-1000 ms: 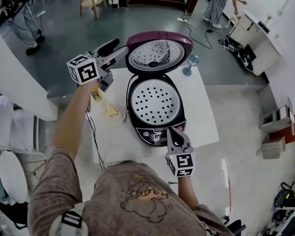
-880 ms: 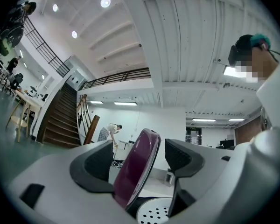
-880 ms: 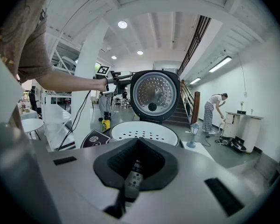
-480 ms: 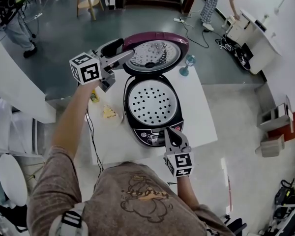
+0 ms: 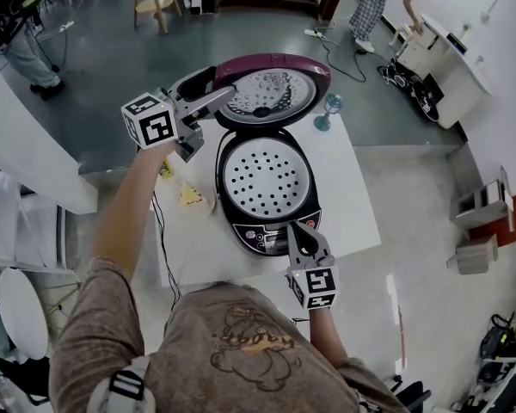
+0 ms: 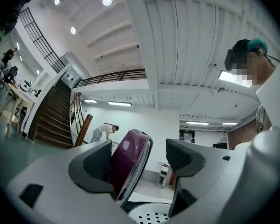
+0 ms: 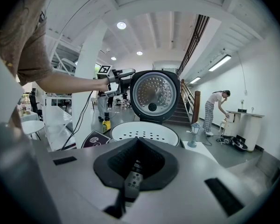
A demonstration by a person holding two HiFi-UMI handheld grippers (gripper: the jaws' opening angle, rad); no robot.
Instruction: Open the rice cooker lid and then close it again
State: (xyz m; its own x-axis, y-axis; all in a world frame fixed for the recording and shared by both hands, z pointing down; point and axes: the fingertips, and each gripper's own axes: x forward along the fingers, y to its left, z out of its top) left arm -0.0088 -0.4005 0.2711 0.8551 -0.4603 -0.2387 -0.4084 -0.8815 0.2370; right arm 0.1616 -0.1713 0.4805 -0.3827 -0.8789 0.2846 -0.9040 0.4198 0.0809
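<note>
left gripper (image 5: 222, 83): jaws have just been opening, now wide, lid rim between them, ungripped | lid (image 5: 271, 89): upright on rice cooker (image 5: 241, 226) | right gripper (image 5: 298, 230): jaws together at front panel | advice: push lid's purple back down evenly, steady base.

Rice cooker (image 5: 262, 183) set on a table (image 5: 348, 198), its lid (image 5: 271, 90) raised upright behind it.
A bottle (image 5: 166, 169) and a small dish (image 5: 192, 197) are placed left of the cooker, the bottle behind the dish; a small stemmed object (image 5: 329, 110) is stood right of the lid, near the table's back edge.
</note>
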